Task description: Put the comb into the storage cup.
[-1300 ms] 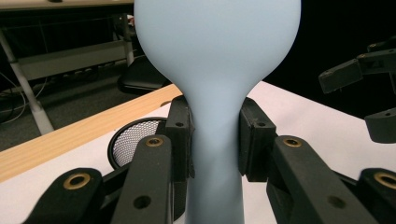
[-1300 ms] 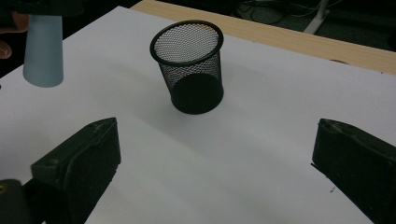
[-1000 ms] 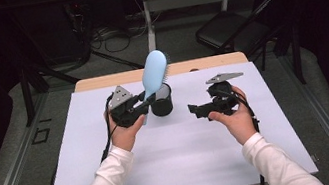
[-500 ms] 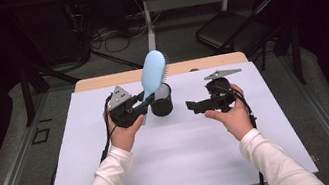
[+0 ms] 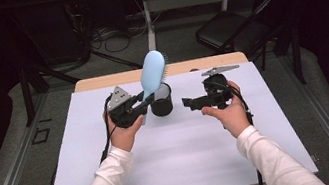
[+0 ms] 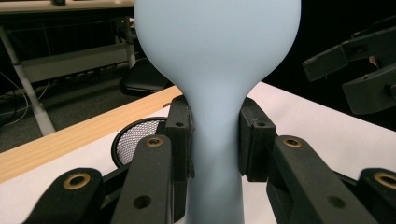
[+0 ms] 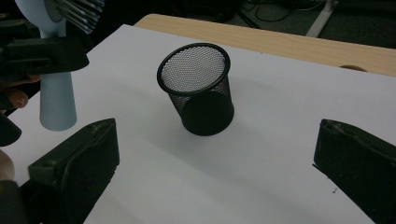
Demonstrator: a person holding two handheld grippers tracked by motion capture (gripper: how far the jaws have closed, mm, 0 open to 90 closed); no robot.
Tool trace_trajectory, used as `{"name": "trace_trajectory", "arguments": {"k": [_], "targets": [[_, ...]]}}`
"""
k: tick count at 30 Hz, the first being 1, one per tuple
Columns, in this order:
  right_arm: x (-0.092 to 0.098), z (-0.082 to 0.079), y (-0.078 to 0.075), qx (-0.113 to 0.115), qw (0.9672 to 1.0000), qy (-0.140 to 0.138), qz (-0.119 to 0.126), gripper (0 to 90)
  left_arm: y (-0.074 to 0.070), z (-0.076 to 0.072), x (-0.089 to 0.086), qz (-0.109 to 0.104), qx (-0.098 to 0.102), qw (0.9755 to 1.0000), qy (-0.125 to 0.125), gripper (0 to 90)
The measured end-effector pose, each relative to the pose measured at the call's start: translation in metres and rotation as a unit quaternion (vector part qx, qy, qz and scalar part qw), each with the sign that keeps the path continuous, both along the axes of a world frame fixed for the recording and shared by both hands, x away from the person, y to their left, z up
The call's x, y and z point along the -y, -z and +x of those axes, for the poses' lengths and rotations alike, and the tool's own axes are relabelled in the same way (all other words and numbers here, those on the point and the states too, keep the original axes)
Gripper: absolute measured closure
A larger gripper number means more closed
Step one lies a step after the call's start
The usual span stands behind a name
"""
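The left gripper (image 5: 141, 102) holds a blue brush (image 5: 153, 73) by its handle. Its jaws squeeze the handle from both sides. The brush stands up, w/ the round head on top. It sits just left of the black mesh cup (image 5: 160, 99), which stands on the white mat (image 5: 189, 164).

The right gripper (image 5: 188, 103) is near the cup on the other side. Its jaws are wide and hold nothing.

The job looks like putting the brush in the cup, handle first. The handle end is not in the cup yet.

How to do it well, I think:
- Lift the brush so the handle end is above the cup rim.
- Move it over the middle of the hole, then go down slow.
- Keep the brush straight up. If it leans, it may hit the rim and tip the cup, b/c the cup looks light.
- The right gripper can hold the cup so it won't slide.
- Let go when the handle rests inside.

What each view gives:
- The left gripper view shows the pads (image 6: 180, 133) pressing tight on the thin neck of the brush (image 6: 217, 70), w/ the cup (image 6: 135, 142) peeking out behind.
- The right gripper view shows the cup (image 7: 198, 88) is empty, and the handle end of the brush (image 7: 57, 100) hangs beside it, not over it. It also shows the bristles.
- The high view shows both hands, the whole mat, and how the two grippers sit on each side of the cup.
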State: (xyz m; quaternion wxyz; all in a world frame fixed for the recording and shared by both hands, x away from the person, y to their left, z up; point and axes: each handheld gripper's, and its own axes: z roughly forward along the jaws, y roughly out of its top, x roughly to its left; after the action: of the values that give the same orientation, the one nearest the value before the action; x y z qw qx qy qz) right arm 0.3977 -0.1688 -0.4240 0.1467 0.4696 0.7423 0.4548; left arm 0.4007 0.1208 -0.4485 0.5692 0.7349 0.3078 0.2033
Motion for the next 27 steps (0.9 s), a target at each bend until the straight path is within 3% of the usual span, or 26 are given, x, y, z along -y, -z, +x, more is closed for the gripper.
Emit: {"name": "trace_trajectory", "arguments": {"k": [27], "targets": [[-0.015, 0.009, -0.028, -0.006, 0.9981, -0.019, 0.059, 0.9, 0.004, -0.003, 0.006, 0.011, 0.008, 0.9999, -0.002, 69.8]]}}
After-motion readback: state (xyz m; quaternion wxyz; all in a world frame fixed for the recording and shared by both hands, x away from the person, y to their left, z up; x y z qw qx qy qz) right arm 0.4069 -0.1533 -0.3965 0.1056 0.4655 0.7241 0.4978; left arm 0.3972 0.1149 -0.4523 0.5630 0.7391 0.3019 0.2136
